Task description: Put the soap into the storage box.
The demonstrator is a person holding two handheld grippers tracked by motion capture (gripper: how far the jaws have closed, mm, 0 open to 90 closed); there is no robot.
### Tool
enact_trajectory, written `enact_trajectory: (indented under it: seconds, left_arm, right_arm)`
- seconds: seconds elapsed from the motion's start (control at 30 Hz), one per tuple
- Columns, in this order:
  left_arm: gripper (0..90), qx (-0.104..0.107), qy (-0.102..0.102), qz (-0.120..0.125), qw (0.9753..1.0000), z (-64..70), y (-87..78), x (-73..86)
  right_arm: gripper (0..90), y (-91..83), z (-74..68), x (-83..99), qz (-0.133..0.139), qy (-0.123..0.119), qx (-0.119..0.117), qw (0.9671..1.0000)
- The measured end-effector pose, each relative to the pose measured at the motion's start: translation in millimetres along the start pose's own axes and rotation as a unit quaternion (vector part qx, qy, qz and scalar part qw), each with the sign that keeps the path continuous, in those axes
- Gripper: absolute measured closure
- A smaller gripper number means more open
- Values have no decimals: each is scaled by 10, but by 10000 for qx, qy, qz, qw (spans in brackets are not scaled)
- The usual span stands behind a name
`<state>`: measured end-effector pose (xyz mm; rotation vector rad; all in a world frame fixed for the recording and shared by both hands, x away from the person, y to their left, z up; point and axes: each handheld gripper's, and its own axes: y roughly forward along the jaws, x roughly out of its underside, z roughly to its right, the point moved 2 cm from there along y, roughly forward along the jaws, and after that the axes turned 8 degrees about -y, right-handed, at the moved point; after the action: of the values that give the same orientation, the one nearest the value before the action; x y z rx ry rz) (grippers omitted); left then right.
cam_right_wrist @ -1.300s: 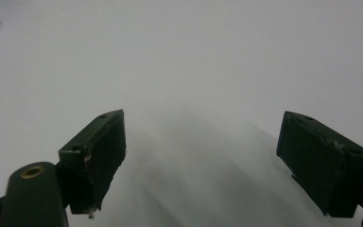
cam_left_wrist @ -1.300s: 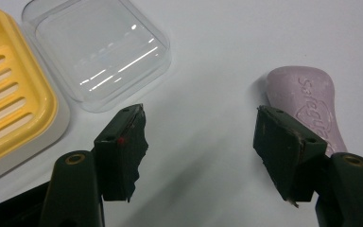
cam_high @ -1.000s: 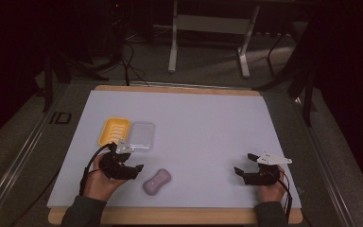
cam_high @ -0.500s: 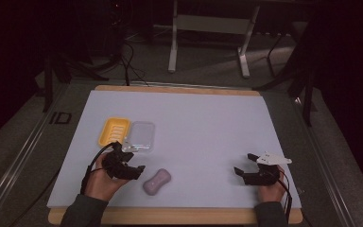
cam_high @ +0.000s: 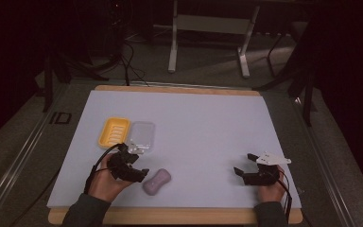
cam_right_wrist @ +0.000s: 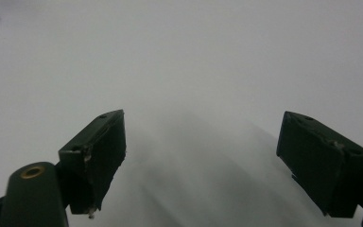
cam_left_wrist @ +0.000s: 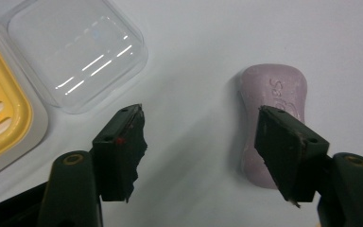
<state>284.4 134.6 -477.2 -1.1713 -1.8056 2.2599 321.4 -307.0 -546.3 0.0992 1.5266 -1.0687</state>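
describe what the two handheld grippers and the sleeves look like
Both grippers are black with two blocky dark jaws whose edges look chipped. The left gripper trails a thin black cable; its jaw carries a small red mark. The right gripper has a pale grey three-cornered plate on top and its own dark cable. Both forearms wear dark grey sleeves.

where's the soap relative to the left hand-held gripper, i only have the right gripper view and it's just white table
Observer: The purple soap bar lies on the table just right of the left hand-held gripper, not yet between its open jaws.
Operator: anything else over there
Observer: A yellow soap dish with a clear lid beside it, both beyond that gripper.
Operator: any markings on the soap
Observer: Embossed lettering on its top, partly hidden behind one jaw in the left gripper view.
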Motion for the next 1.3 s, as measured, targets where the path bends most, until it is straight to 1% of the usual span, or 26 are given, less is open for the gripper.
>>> enact_trajectory:
  seconds: [0.17, 0.37, 0.47, 0.77, 1.07, 1.23, 1.3]
  left_arm:
    - [324, 72, 54, -111, 9999, 50, 37, -17]
    - [319, 186, 68, -159, 9997, 108, 71, -27]
    - [319, 233, 115, -197, 9995, 130, 86, -40]
    - [314, 311, 212, -287, 9989, 208, 140, -70]
    - [315, 349, 274, -342, 9984, 241, 183, -79]
    - [315, 419, 324, -373, 9979, 291, 206, -82]
    - [314, 435, 374, -384, 9976, 309, 218, -84]
  right_arm:
    - [162, 1, -1, 0, -6, -5, 3, 10000]
    - [162, 2, -4, -1, -17, -22, 2, 10000]
    - [162, 3, -5, -2, -28, -24, 4, 10000]
    - [162, 4, -4, -1, -26, -16, 1, 10000]
    - [162, 2, -2, -1, -14, -10, 8, 10000]
    - [162, 1, -2, 0, -3, -11, 10, 10000]
    - [162, 0, -2, 0, 0, -11, 9, 10000]
